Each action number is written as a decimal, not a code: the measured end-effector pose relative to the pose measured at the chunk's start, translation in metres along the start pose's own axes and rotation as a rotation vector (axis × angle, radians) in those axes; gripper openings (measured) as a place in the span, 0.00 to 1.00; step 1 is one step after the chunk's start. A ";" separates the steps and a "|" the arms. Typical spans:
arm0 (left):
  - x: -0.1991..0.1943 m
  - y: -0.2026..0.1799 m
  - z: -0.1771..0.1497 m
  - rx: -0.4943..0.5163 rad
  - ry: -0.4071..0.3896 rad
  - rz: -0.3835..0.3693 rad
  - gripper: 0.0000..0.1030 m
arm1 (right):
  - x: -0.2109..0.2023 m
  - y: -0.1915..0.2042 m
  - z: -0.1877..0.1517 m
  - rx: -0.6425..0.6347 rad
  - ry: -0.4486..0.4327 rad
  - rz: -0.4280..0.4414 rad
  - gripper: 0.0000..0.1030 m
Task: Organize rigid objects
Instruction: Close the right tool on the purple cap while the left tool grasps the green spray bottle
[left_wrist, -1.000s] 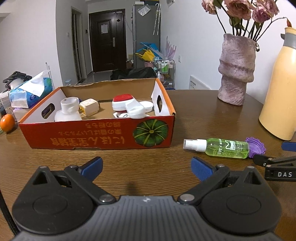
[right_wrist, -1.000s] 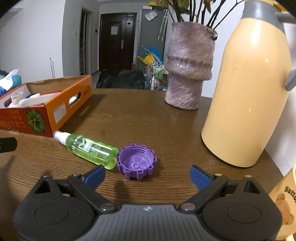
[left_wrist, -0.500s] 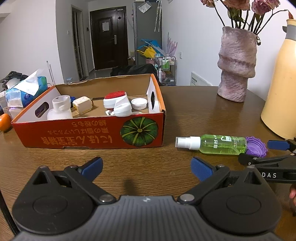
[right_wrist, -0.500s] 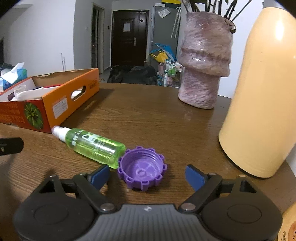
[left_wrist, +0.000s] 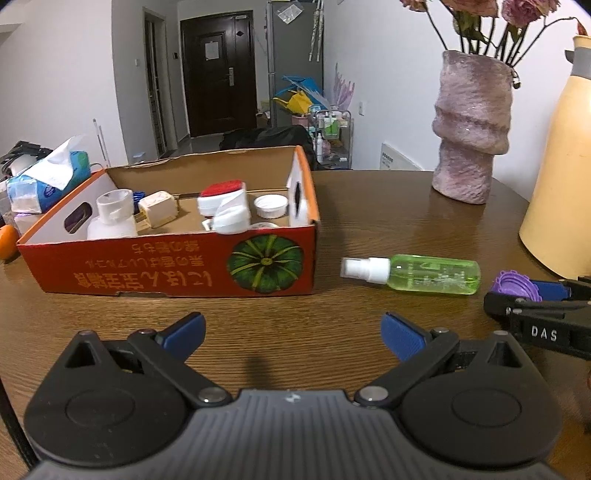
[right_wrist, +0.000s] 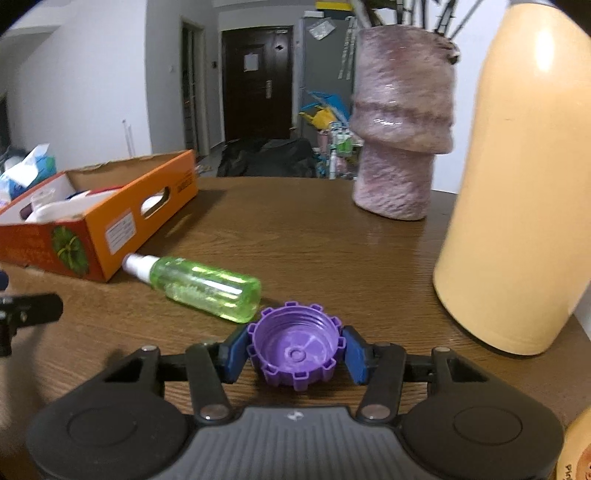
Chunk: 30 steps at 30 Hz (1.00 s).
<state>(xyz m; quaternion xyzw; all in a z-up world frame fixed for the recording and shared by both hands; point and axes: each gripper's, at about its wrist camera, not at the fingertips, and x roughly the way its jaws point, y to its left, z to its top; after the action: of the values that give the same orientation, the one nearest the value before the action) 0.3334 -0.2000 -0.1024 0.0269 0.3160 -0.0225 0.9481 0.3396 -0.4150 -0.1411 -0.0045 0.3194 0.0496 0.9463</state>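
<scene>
A purple ridged cap (right_wrist: 295, 349) sits on the wooden table, open side up. My right gripper (right_wrist: 295, 352) is shut on the purple cap, its blue pads against both sides; it also shows in the left wrist view (left_wrist: 517, 286). A green spray bottle (right_wrist: 207, 286) lies on its side just left of the cap; it also shows in the left wrist view (left_wrist: 417, 273). An orange cardboard box (left_wrist: 166, 266) holds several white bottles and caps. My left gripper (left_wrist: 293, 334) is open and empty, low over the table in front of the box.
A pink ribbed vase (right_wrist: 400, 140) with dried flowers stands at the back. A tall cream thermos (right_wrist: 524, 184) stands close on the right of the cap. A tissue pack (left_wrist: 48, 177) and an orange (left_wrist: 7, 242) lie left of the box.
My right gripper moved forward around the purple cap and closed on it. My left gripper stayed open and shifted slightly.
</scene>
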 end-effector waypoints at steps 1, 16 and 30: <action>0.000 -0.003 0.000 0.002 0.001 -0.004 1.00 | -0.001 -0.002 0.000 0.011 -0.004 -0.008 0.51; 0.013 -0.073 0.022 -0.043 0.030 0.043 1.00 | -0.021 -0.051 0.003 0.191 -0.067 -0.115 0.51; 0.049 -0.100 0.022 -0.130 0.125 0.223 1.00 | -0.011 -0.062 0.002 0.239 -0.045 -0.107 0.51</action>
<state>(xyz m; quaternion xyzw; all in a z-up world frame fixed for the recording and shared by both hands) 0.3795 -0.3023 -0.1180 0.0017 0.3704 0.1052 0.9229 0.3381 -0.4773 -0.1340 0.0922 0.3012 -0.0394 0.9483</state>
